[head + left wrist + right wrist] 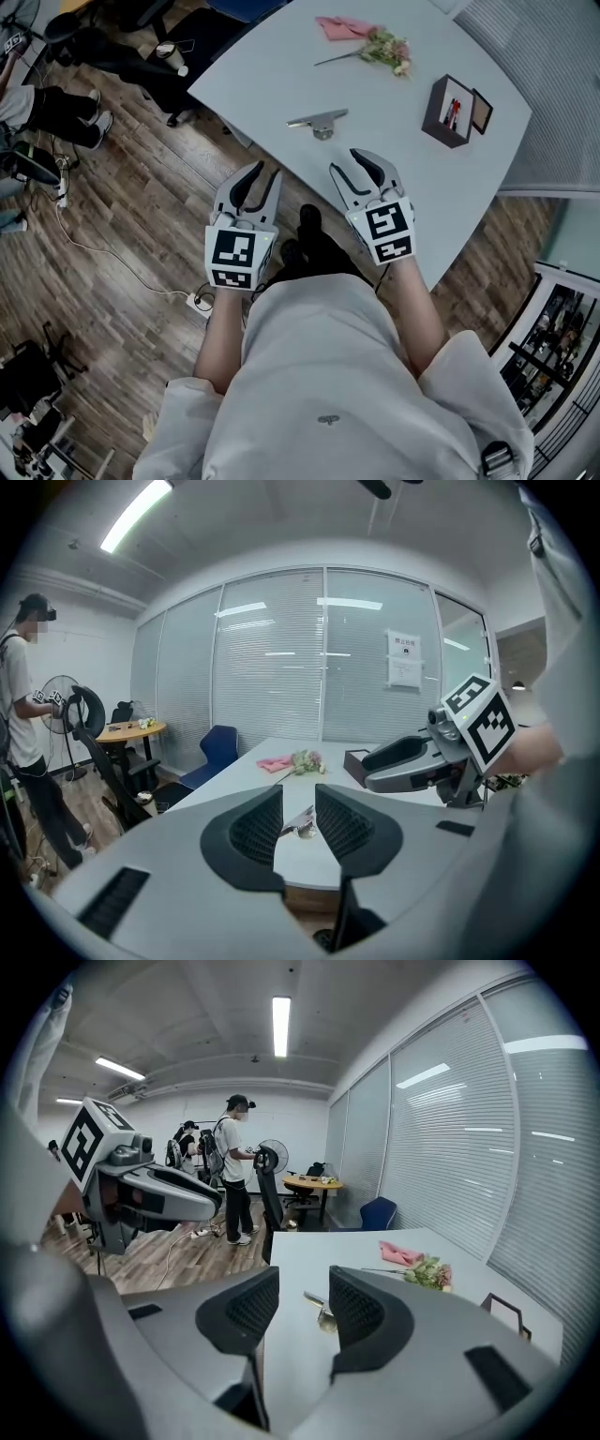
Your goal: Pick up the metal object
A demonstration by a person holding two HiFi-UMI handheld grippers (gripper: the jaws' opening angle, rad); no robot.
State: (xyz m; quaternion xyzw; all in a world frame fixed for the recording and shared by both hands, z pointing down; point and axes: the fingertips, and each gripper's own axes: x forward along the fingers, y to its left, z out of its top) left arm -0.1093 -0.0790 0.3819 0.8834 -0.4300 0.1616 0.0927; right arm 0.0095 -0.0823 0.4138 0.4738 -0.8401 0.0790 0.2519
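The left gripper hovers beside the near edge of the table, its ribbed black jaws spread and empty. The metal object, a flat shiny bar with a round knob, lies on the smooth pale tabletop ahead of both grippers, touching neither. The right gripper is likewise spread and empty.

The pale table carries a few things, set well apart. A metal object (flat handle, round end) lies on the side nearer the person. At the far side lies a pink cloth, with flowers just beside it, their thin stem stretched out to the left. Toward the right edge stands a dark box, with a small frame just beside it.
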